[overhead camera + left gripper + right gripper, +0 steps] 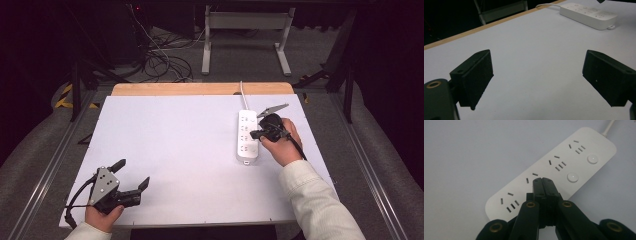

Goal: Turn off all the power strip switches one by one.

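Clenched right gripper (543, 180) over the strip (564, 167)
Its view shows sockets and two round buttons (572, 177); the high view shows the strip at the table's (175, 150) right, the left gripper (134, 174) released, well apart.

Power strip (554, 173) — one button hidden behind right gripper (543, 180).

wide-apart claw (537, 77) over white table (531, 47)

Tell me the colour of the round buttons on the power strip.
White, the same as the power strip body; its round buttons show best in the right gripper view.
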Motion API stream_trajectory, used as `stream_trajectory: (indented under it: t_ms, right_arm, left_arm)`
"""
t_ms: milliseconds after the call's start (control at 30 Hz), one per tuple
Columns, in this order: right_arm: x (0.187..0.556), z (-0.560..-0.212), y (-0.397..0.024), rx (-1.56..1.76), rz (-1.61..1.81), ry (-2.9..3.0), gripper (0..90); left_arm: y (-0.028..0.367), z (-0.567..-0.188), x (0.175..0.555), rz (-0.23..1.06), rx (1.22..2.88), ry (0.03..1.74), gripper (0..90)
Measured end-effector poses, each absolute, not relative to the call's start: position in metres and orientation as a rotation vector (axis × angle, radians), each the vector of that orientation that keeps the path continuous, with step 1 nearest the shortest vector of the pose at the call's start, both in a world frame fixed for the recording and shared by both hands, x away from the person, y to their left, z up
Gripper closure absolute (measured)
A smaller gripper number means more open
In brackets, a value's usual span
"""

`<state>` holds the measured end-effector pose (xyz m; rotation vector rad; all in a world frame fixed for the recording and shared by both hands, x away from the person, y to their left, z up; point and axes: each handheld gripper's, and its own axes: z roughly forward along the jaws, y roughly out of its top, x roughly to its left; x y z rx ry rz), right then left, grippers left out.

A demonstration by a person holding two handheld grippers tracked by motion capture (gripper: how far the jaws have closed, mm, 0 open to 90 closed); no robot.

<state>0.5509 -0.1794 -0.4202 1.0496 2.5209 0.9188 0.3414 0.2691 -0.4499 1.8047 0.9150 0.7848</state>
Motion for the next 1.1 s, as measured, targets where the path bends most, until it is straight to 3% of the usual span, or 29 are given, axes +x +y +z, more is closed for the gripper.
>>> stream_trajectory:
  t_ms: [1100]
  right_arm:
    - [0.568,-0.441,-0.177,1.114,0.827,2.542,90.0]
  left_arm:
    - [0.270,-0.450,0.341,0.790,1.808,0.912,10.2]
